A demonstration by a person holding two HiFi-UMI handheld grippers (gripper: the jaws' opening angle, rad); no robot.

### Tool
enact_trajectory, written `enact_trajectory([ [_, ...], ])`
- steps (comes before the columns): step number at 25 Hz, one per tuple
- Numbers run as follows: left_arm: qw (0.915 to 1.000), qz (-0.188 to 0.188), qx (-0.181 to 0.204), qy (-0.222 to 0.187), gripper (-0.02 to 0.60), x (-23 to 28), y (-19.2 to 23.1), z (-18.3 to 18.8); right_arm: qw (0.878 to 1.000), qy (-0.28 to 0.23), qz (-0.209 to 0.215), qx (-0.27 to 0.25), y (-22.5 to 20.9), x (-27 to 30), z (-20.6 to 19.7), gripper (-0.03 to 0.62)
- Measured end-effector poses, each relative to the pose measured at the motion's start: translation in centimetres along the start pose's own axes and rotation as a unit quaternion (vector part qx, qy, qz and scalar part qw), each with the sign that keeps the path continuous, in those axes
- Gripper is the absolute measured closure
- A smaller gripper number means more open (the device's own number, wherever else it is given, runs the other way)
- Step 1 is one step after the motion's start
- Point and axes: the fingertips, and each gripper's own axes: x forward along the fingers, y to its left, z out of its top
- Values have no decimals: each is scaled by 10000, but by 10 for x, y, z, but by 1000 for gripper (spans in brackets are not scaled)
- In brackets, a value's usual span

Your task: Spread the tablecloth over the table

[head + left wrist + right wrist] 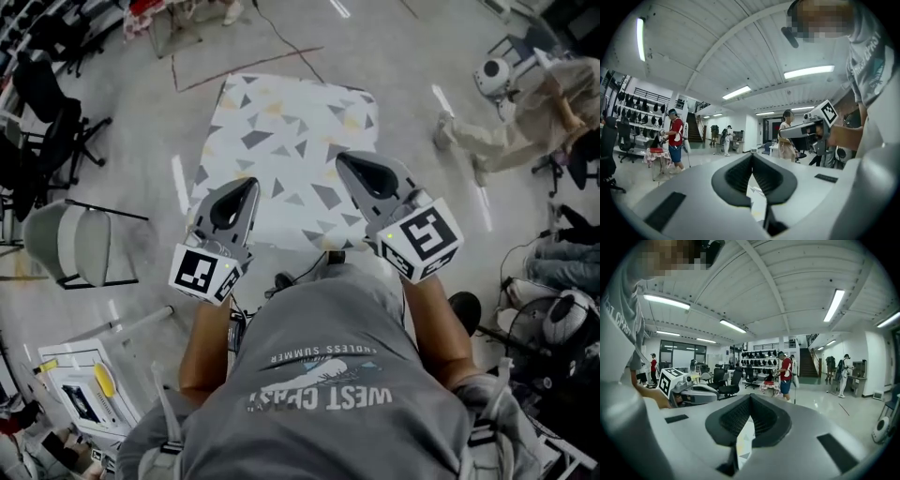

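a grey folding chair (71,246) stands on the pale floor (150,178) at the left of the head view, with a black office chair (49,101) above it in the upper left corner.

right of them the left gripper (249,186) is held out level, its marker cube (202,274) nearest the camera. in the left gripper view its fingers (736,174) are pressed together at the tips, and a pale sliver of the tablecloth (757,199) shows in the gap just behind them — clamped.

the tablecloth, white with grey and yellow triangles, fills the upper centre of the head view as one broad sheet; its near edge runs between the two grippers, and both tips overlap it. whether a table lies beneath cannot be told.

the right gripper (343,162) sits just right of centre, cube (422,239) toward the wearer's grey t-shirt (328,384) in the lower middle. in the right gripper view the fingers (766,417) are closed too — a strip of the triangle-print cloth hangs from between them.

at the upper right a person in light clothes (520,127) is low on the floor, well apart from the cloth.
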Motion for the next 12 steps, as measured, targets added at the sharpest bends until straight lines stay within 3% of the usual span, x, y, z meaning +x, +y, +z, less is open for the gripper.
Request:
enact_trajectory([
  [12,9998,-106,106,-130,581,-29,-8,8,9997,-155,-89,-136,24,-10,17,586],
])
